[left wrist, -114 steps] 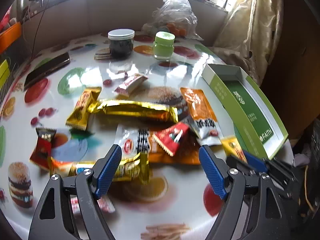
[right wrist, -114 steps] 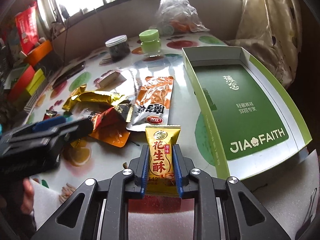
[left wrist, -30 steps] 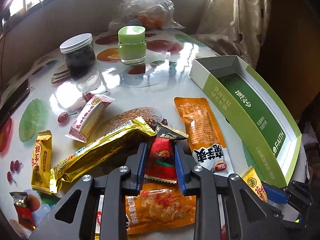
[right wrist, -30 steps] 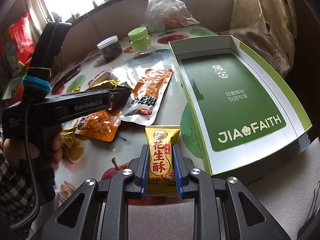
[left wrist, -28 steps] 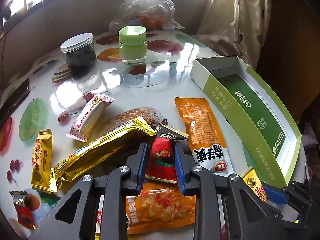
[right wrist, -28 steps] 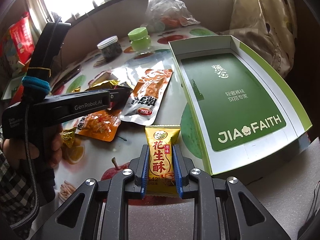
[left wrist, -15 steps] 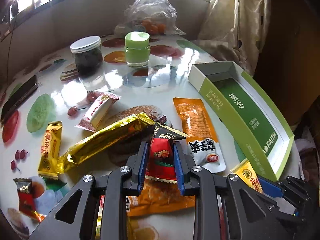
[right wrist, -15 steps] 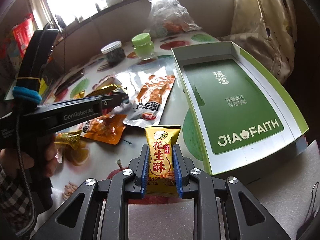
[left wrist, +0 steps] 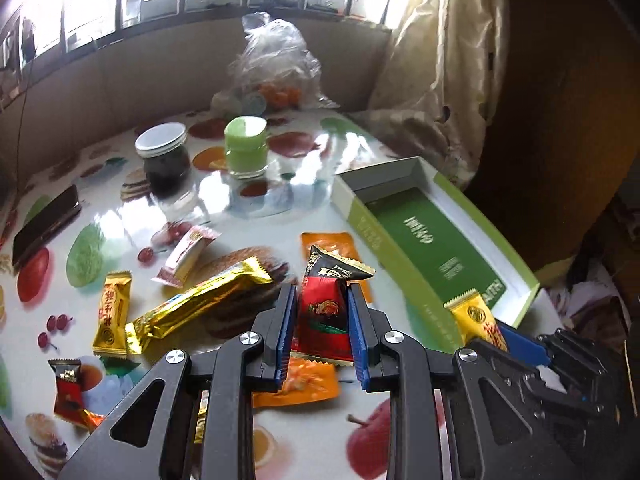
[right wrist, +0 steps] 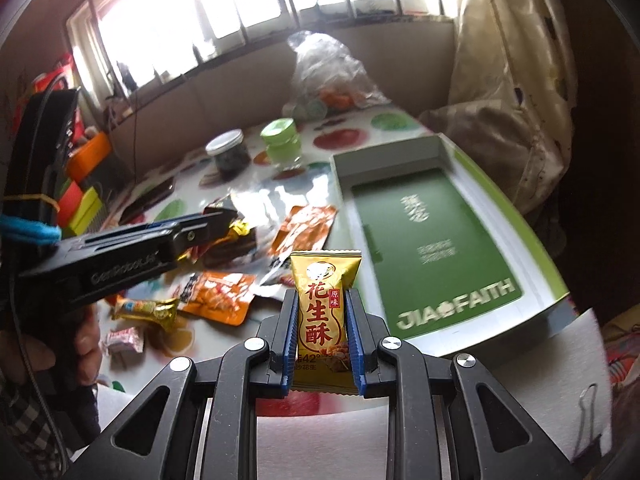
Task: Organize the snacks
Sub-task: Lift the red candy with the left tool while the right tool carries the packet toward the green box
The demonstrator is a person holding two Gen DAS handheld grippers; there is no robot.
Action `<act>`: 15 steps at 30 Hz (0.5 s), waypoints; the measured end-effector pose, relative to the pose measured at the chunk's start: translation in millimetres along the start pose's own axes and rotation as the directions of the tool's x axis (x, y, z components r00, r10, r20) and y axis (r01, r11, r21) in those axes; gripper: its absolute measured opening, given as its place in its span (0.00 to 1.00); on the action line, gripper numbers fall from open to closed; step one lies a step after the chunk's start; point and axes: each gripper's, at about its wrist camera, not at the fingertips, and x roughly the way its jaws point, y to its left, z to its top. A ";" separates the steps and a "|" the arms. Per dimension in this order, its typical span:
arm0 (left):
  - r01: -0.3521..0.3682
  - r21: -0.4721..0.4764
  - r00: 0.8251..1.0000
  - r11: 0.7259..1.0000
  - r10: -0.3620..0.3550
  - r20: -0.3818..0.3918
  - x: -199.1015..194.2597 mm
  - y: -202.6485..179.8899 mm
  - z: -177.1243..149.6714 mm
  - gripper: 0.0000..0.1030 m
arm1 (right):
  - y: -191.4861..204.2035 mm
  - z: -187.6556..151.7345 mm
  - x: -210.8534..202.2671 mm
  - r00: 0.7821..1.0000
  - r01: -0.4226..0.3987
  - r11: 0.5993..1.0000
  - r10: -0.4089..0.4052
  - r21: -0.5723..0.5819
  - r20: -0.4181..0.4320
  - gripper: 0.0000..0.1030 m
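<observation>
My left gripper (left wrist: 322, 300) is shut on a red and black snack packet (left wrist: 326, 308) and holds it above the pile of snacks on the table. My right gripper (right wrist: 323, 304) is shut on a yellow peanut-crisp packet (right wrist: 322, 312), held upright near the front left corner of the open green box (right wrist: 432, 240). The green box also shows in the left wrist view (left wrist: 424, 236), at the right, and its inside holds no snacks. The left gripper's body crosses the right wrist view (right wrist: 132, 252). The yellow packet shows in the left wrist view (left wrist: 476, 320).
Loose snacks lie on the fruit-print table: a long gold bar (left wrist: 192, 308), a small yellow packet (left wrist: 114, 308), orange packets (left wrist: 296, 384), a pink-white packet (left wrist: 186, 252). A dark jar (left wrist: 164, 160), a green jar (left wrist: 245, 148), a plastic bag (left wrist: 272, 72) and a phone (left wrist: 44, 228) stand farther back.
My left gripper closed on the red and black packet and has lifted it off the pile. My right gripper has risen with the yellow packet still in it.
</observation>
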 end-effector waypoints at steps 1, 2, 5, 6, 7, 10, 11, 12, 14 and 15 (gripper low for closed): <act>0.004 0.003 1.000 1.000 -0.004 0.001 -0.7 -3.5 1.4 0.26 | -3.5 2.0 -2.1 1.000 0.008 1.000 -0.008 0.003 0.005 0.21; 0.008 0.006 1.000 1.000 -0.008 0.001 -0.9 -6.8 2.8 0.25 | -6.9 3.4 -3.8 1.000 0.014 1.000 -0.014 0.007 0.010 0.21; 0.023 0.014 1.000 1.000 -0.023 0.002 0.3 -17.3 6.0 0.26 | -18.3 7.1 -7.8 0.999 0.031 0.999 -0.032 0.022 0.019 0.21; 0.029 0.017 1.000 0.999 -0.029 0.002 1.0 -20.7 6.7 0.26 | -21.4 7.4 -9.3 0.999 0.036 0.999 -0.037 0.025 0.021 0.21; 0.036 0.019 0.999 0.999 -0.036 0.000 2.6 -24.8 7.9 0.26 | -26.7 8.6 -10.1 0.999 0.046 0.998 -0.047 0.033 0.023 0.21; 0.063 0.018 0.998 0.998 -0.063 -0.010 8.1 -37.0 11.1 0.26 | -37.4 11.2 -10.7 0.998 0.064 0.997 -0.065 0.043 0.024 0.21; 0.072 0.017 0.997 0.997 -0.072 -0.012 9.9 -40.9 12.3 0.26 | -41.7 12.3 -10.6 0.997 0.071 0.996 -0.073 0.045 0.024 0.21; 0.082 0.019 0.997 0.996 -0.081 -0.012 11.1 -46.2 13.4 0.26 | -44.5 12.5 -10.2 0.997 0.076 0.996 -0.078 0.047 0.024 0.21; 0.097 0.022 0.995 0.995 -0.097 -0.014 13.8 -53.8 15.4 0.26 | -53.6 14.4 -8.1 0.996 0.089 0.995 -0.090 0.054 0.018 0.21; 0.106 0.023 0.994 0.994 -0.106 -0.018 16.5 -58.8 16.9 0.26 | -57.4 15.0 -6.8 0.995 0.095 0.994 -0.096 0.054 0.016 0.21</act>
